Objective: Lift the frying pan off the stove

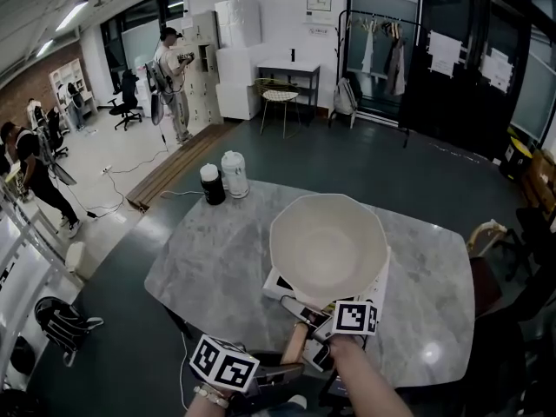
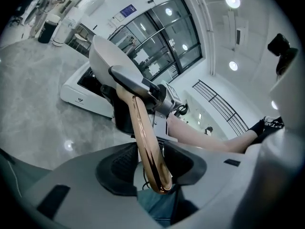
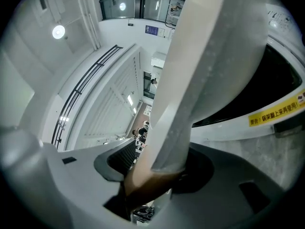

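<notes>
1. Copper-coloured handle runs straight down the throat of your left gripper. Its jaws are about half closed and both pads bear on the handle near its free end.
2. Your right gripper has its jaws set wide on either side of the near rim of the frying pan, just right of where the handle joins. The cream wall stands between the pads, but they don't look clamped on it yet.
3. The frying pan sits over the white stove, toward the near right part of the marble tabletop, with the black glass showing under it. Whether its base has left the glass, no view shows.
4. What the lift turns on is that the handle's long axis runs from the near rim back toward you and the tabletop's near edge, leaning slightly left. The bowl therefore lies ahead of both claws, away from you.
5. Your left gripper is far out along the handle and your right is at the rim, nearer the bowl. I judge that the weight will hang forward of the left grip and try to tip the far rim down, so firm up the right grip before you raise it.
6. Lift straight up with both together, keeping the handle's line unchanged.
</notes>
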Motion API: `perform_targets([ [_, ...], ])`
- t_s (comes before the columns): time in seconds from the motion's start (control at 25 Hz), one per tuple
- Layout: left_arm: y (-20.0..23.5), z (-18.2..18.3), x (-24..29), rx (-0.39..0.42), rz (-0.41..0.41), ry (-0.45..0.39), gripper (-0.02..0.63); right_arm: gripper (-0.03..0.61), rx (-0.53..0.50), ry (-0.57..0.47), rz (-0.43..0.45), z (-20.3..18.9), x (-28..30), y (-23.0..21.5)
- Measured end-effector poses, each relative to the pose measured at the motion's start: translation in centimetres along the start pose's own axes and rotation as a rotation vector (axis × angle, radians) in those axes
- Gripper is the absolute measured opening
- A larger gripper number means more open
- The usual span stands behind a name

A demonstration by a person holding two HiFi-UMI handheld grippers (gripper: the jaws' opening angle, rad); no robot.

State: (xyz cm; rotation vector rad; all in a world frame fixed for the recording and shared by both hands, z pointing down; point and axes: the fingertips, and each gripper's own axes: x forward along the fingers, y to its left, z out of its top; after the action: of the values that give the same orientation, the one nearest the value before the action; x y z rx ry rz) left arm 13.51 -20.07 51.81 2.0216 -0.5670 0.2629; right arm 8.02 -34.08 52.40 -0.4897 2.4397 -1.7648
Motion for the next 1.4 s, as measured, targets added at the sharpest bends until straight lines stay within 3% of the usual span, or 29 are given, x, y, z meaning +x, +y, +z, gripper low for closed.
perform_targets([
  [0.24, -0.4, 0.6, -0.9, 0.027, -0.037, -0.039, 0.175, 0.238, -0.011, -0.020, 0.020, 0.5, -0.1, 1.2],
  [0.76, -2.0, 3.0, -0.8, 0.063, -0.131, -0.142, 0.132, 0.230, -0.276, -0.047, -0.032, 4.2, -2.0, 6.6],
  [0.96, -3.4, 3.9, 0.1, 0.107, -0.159, -0.134, 0.129, 0.230, -0.344, -0.070, -0.047, 5.4, -3.4, 8.1],
  [1.4, -6.8, 4.1, 2.7, 0.201, -0.272, -0.048, 0.129, 0.222, -0.398, -0.260, -0.132, 7.7, -9.7, 9.4],
])
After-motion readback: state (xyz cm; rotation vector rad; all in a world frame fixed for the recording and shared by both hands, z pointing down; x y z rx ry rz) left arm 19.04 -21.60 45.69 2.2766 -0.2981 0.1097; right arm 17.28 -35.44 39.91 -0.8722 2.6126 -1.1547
